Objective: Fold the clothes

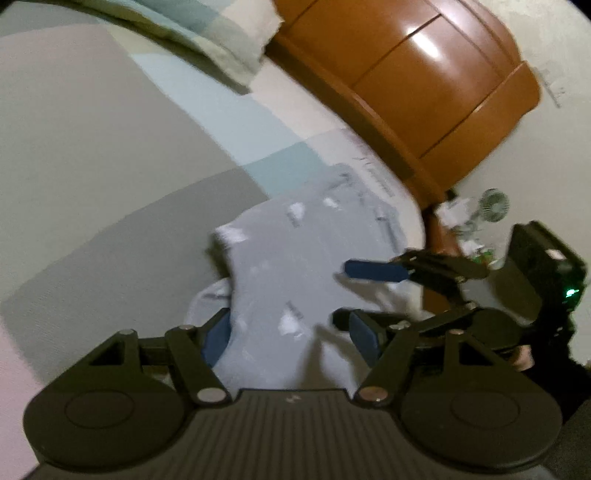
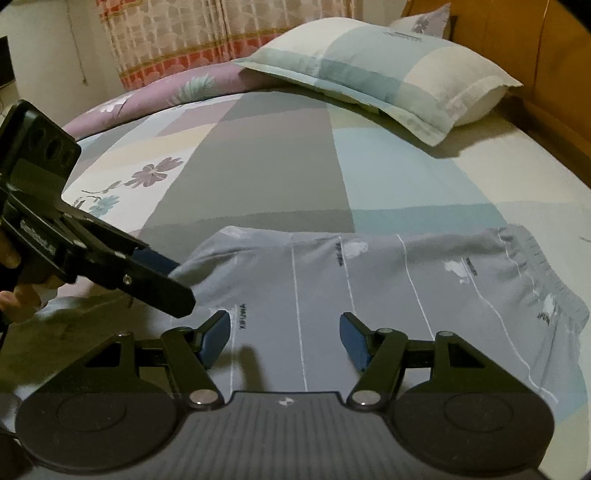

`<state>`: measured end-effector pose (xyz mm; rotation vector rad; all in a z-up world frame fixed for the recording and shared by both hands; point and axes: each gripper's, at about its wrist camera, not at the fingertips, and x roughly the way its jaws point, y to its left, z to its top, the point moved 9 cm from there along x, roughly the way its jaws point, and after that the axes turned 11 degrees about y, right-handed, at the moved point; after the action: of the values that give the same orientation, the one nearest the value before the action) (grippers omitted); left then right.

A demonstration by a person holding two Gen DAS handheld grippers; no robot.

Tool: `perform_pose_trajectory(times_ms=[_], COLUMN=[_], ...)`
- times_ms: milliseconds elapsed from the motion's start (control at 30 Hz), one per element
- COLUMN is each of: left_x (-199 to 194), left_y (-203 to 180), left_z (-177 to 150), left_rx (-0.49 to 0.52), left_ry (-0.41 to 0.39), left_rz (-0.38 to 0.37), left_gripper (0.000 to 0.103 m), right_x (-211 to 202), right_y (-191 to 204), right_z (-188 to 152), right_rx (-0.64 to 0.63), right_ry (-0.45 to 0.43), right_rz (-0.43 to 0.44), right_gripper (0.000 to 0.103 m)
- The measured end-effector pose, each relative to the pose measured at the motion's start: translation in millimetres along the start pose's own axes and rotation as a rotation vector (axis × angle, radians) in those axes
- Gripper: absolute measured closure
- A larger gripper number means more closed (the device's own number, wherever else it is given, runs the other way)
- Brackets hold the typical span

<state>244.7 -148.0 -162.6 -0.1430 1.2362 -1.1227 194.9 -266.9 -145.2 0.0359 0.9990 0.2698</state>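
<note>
A grey garment (image 2: 369, 288) with thin white stripes, small white prints and an elastic waistband at its right end lies spread on the bed. It also shows in the blurred left wrist view as the grey garment (image 1: 295, 258). My right gripper (image 2: 284, 338) hovers over its near part, jaws wide apart with only cloth beneath them. My left gripper (image 2: 173, 280) reaches in from the left at the garment's left edge. In its own view the left gripper (image 1: 291, 338) stands open with cloth lying between the fingers, not pinched. The right gripper (image 1: 354, 295) shows there at the right, also open.
The bed has a patchwork sheet (image 2: 277, 166) in grey, teal and cream. A pillow (image 2: 388, 74) lies at the back right against a wooden headboard (image 1: 424, 85). A purple floral blanket (image 2: 177, 85) is at the back left, curtains (image 2: 221, 29) behind it. A small fan (image 1: 493, 205) stands beside the bed.
</note>
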Motion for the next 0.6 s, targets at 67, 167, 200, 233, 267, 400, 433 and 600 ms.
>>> perform_pose_trajectory(times_ms=[67, 167, 200, 233, 267, 400, 433, 600], left_x=[8.1, 19.6, 20.1, 17.8, 14.0, -21.9, -32.8, -55.2], left_y=[0.5, 13.7, 17.7, 20.9, 23.3, 19.9, 19.3, 18.8], left_z=[9.6, 27.7, 33.7, 39.5, 45.6, 71.7, 78.4, 80.1], left_rx=[-0.02, -0.109, -0.132, -0.148, -0.156, -0.091, -0.084, -0.083], left_ry=[-0.012, -0.044, -0.059, -0.076, -0.091, -0.202, -0.232, -0.243], left_rz=[-0.052, -0.097, -0.107, -0.114, -0.111, -0.045, -0.037, -0.004], left_gripper=[0.029, 0.029, 0.029, 0.03, 0.03, 0.029, 0.029, 0.027], right_x=[2.6, 5.5, 5.9, 6.3, 6.0, 6.4, 7.2, 7.2], right_y=[-1.5, -2.5, -2.4, -2.4, -2.6, -6.0, -5.7, -0.8], right_z=[-1.2, -2.5, -2.9, -3.3, -3.9, -6.1, -6.9, -8.4], right_rx=[0.004, 0.009, 0.009, 0.009, 0.009, 0.019, 0.022, 0.012], right_ry=[0.004, 0.007, 0.007, 0.008, 0.008, 0.01, 0.012, 0.017], right_rz=[0.001, 0.005, 0.005, 0.005, 0.004, 0.003, 0.005, 0.013], right_gripper=[0.033, 0.033, 0.033, 0.033, 0.033, 0.031, 0.03, 0.03])
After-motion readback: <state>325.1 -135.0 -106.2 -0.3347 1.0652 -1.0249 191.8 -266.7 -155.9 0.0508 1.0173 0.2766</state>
